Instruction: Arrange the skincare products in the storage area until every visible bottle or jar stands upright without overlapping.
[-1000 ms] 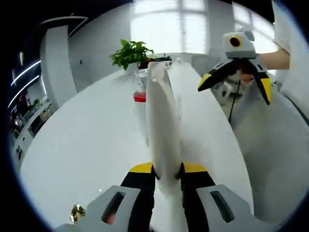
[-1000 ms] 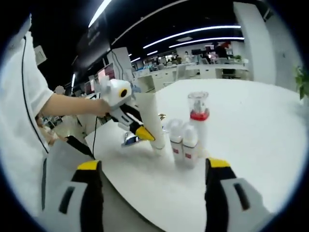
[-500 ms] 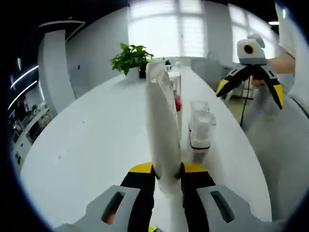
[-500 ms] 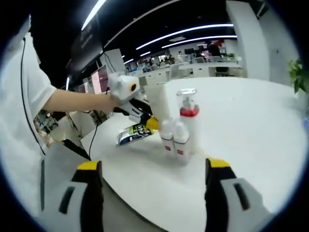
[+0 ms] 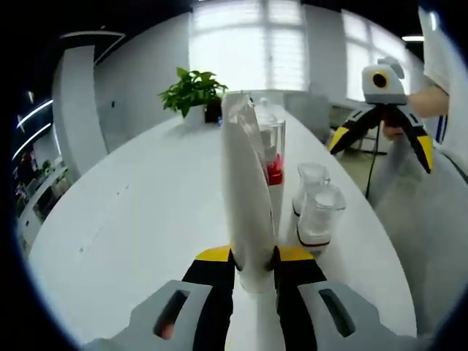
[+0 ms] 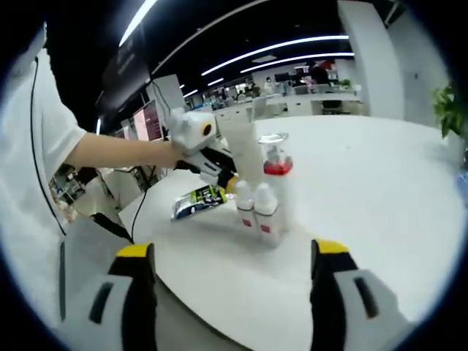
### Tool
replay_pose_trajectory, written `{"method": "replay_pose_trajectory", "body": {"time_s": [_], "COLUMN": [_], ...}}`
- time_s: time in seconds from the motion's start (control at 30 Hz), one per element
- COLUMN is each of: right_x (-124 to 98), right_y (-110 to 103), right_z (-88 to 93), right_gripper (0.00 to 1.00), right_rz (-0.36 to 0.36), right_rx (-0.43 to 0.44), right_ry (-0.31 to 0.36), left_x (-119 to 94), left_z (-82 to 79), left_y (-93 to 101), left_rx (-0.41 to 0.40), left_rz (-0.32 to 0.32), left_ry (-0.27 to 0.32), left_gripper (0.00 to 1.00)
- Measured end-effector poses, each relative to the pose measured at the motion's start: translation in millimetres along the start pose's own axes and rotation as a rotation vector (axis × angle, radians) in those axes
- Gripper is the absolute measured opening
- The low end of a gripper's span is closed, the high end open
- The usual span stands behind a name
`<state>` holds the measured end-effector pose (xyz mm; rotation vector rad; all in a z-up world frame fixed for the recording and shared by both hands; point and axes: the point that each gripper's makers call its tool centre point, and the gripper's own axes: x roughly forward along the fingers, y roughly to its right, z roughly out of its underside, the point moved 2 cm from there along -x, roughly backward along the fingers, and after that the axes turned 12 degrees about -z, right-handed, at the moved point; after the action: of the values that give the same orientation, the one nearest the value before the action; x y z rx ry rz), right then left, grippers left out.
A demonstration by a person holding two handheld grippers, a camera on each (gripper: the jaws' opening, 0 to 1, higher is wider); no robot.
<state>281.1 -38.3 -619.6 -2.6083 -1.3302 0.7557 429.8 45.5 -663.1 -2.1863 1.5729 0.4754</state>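
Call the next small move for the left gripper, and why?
Probably lower the white tube onto the table next to the bottles and let go. The left gripper is shut on it, holding it upright beside the red-collared pump bottle and two small bottles. The right gripper is open and a flat packet remains lying down.

The white tube (image 5: 245, 197) hides most of the red-collared bottle (image 5: 273, 172) behind it. Across the counter (image 6: 380, 190), labels on the two small bottles (image 6: 257, 212) are too small to read, and the flat packet (image 6: 192, 202) (green print, blurred) stays unreadable too.
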Motion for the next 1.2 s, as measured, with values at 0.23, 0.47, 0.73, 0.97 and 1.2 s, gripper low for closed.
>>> {"method": "replay_pose_trajectory", "body": {"time_s": [0.23, 0.47, 0.73, 0.97, 1.2], "right_x": [-1, -3, -4, -5, -4], "right_y": [0, 2, 0, 0, -3], "right_z": [1.7, 2.0, 0.9, -2.5, -3.5], "right_gripper": [0.88, 0.88, 0.89, 0.9, 0.91], "right_rz": [0.004, 0.009, 0.007, 0.013, 0.005], "right_rx": [0.004, 0.006, 0.001, -0.012, -0.022], "right_ry": [0.001, 0.002, -0.001, 0.004, 0.002], "left_x": [4, 4, -1, -17, -35], "left_z": [-2.6, -4.5, -1.2, 5.0, 13.8], "left_y": [1.6, 4.1, 4.4, 1.7, 0.7], "left_rx": [-0.002, -0.003, 0.002, -0.003, -0.038], "left_rz": [0.006, 0.004, -0.006, -0.05, -0.105], "left_ry": [0.003, -0.001, -0.024, -0.051, -0.07], "left_gripper": [0.17, 0.18, 0.23, 0.31, 0.44]}}
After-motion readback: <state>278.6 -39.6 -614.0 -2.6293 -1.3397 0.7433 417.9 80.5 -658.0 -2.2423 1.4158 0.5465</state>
